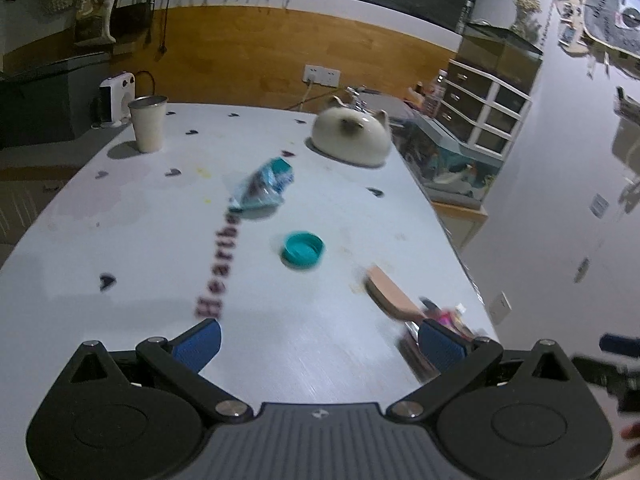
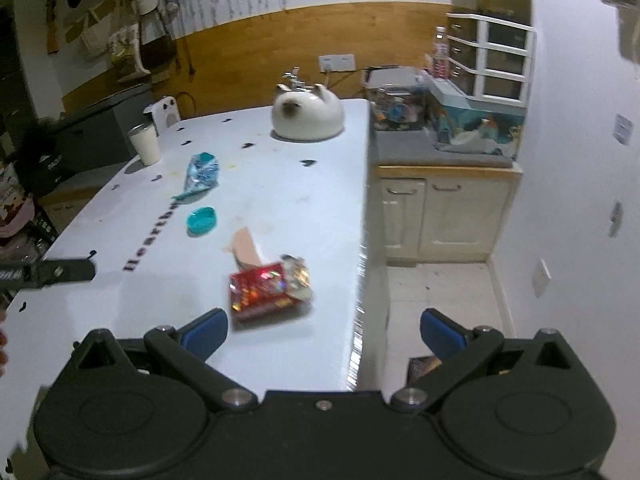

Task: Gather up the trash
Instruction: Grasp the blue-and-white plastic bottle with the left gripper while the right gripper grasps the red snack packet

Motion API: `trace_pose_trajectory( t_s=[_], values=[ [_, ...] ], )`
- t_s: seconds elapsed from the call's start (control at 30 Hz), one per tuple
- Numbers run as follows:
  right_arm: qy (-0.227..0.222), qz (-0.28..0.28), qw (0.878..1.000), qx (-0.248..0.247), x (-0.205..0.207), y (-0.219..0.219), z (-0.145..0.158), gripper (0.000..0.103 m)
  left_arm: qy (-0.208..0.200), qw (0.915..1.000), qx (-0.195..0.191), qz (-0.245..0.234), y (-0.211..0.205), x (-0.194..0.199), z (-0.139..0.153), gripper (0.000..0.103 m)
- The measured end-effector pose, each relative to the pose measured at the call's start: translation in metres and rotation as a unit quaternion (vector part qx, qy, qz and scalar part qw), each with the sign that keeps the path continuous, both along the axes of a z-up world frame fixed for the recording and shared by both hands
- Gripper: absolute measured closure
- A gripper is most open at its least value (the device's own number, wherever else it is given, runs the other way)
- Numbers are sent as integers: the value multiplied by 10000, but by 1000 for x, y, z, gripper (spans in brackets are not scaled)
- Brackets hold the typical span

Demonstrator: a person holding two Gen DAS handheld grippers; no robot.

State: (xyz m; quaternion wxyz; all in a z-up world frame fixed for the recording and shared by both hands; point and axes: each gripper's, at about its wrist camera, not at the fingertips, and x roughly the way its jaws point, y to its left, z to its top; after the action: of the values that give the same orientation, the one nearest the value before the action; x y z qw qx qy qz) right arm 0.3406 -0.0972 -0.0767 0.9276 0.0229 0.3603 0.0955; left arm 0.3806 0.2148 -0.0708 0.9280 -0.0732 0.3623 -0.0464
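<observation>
Both tongs are spread wide, nothing between the pads. Left tongs (image 1: 320, 344) hang over the near part of the desk (image 1: 120, 240); right tongs (image 2: 324, 332) straddle the desk's right edge, one pad over the top, the other over the floor.

Nearest trash: red snack wrapper (image 2: 268, 288), crumpled foil, lying flat near the right edge just ahead of my right tongs. I judge it light, crinkly and slippery; best pinched on the raised torn end, not the flat face.

Touching its far side: a tan card-like piece (image 2: 246, 250), stiff-looking, one end lifted. That lifted end offers a hold.

Further in: teal cap (image 1: 302, 249), open side up, apart from the rest. Rigid, light; grip across the rim wall.

Beyond it: blue-green crumpled packet (image 1: 262, 186), soft film, lying over the printed lettering. Take it at the bunched middle.

Far end: a white cup (image 1: 148, 124) at left and a white cat-shaped pot (image 1: 352, 136) at right; I read neither as trash. No bin in view.
</observation>
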Motion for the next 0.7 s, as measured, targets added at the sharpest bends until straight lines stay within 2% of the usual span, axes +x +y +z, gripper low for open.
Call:
trace_pose_trajectory(
  t_s=[0.2,0.33,0.43,0.7],
  values=[
    [51,307,9995,1,28,37,-12,0,-39,9995,-128,279,34,72,-5,0],
    [115,515,9985,-161,46,58,-25,0,-10,9978,-479,449,52,127,-14,0],
    [188,447,9984,-287,59,68,-38,0,-51,9966,-627,533,61,165,-24,0],
    [419,292,9971,-564,91,86,-74,0,-308,9988,-180,342,54,243,-54,0]
  ],
)
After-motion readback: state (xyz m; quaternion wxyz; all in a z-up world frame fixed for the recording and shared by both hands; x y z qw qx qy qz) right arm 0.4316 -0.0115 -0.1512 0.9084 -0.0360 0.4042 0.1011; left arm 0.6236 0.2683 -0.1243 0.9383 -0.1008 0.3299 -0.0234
